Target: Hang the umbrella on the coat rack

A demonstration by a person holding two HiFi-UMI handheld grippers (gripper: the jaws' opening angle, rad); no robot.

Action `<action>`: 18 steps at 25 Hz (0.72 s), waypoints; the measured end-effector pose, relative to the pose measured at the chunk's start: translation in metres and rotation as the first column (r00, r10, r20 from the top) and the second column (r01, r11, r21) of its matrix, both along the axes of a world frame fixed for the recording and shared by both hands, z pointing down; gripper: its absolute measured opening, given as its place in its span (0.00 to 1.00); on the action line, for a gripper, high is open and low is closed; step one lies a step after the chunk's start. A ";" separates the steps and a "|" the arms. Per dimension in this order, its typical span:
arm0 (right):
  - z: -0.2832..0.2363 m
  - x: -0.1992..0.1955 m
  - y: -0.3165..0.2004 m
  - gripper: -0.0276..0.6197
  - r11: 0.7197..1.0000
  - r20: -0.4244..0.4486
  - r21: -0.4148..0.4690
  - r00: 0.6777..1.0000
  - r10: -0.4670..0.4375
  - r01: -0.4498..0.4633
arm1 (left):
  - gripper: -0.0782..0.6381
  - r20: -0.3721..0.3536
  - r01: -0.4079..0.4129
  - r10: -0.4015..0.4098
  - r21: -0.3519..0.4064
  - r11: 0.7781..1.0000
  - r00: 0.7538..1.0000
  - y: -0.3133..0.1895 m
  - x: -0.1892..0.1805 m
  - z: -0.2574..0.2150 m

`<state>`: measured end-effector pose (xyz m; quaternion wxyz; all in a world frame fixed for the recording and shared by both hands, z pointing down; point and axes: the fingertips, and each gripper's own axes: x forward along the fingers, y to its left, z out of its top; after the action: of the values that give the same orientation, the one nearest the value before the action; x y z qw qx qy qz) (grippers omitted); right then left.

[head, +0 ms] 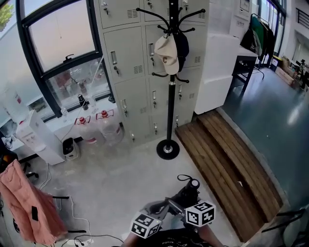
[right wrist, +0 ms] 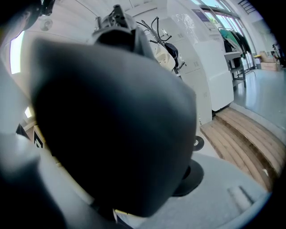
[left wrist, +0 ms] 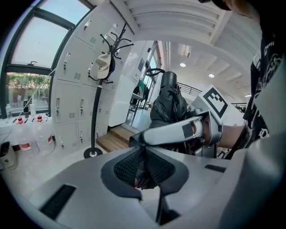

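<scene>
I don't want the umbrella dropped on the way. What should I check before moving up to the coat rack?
1. Right gripper shut on the umbrella: ok, its black body fills the space between the jaws.
2. Left gripper pinching the umbrella's dark fabric: ok.
3. Free hook on the coat rack: ok, the top hook is bare; a cap and a dark hat hang lower.
4. Handle loop facing the rack: ok.
5. Loop wide enough for a hook: cannot tell.
6. Rack within reach: not ok, it stands well apart across the floor.
</scene>
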<state>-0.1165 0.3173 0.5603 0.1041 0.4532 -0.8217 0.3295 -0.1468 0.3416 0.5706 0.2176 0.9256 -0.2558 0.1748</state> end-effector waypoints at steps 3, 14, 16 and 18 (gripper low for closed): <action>-0.001 0.021 -0.021 0.50 1.000 -0.008 0.004 1.000 -0.011 0.011 | 0.15 0.004 0.003 -0.003 -0.004 1.000 1.000 -0.021 0.022 -0.001; -0.002 0.108 -0.090 0.50 0.998 -0.010 0.004 0.998 -0.068 0.068 | 0.15 0.018 0.050 -0.050 -0.003 0.999 0.999 -0.089 0.111 -0.003; -0.002 0.123 -0.099 0.50 0.997 -0.017 0.003 0.996 -0.082 0.082 | 0.15 0.022 0.062 -0.062 -0.001 0.998 0.998 -0.098 0.127 -0.003; -0.002 0.137 -0.106 0.50 0.996 -0.023 0.002 0.995 -0.094 0.095 | 0.15 0.021 0.079 -0.079 0.000 0.997 0.997 -0.104 0.140 -0.002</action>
<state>0.0201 0.2108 0.5583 0.1284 0.4178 -0.8415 0.3175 -0.0065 0.2372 0.5682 0.2221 0.9128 -0.2941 0.1759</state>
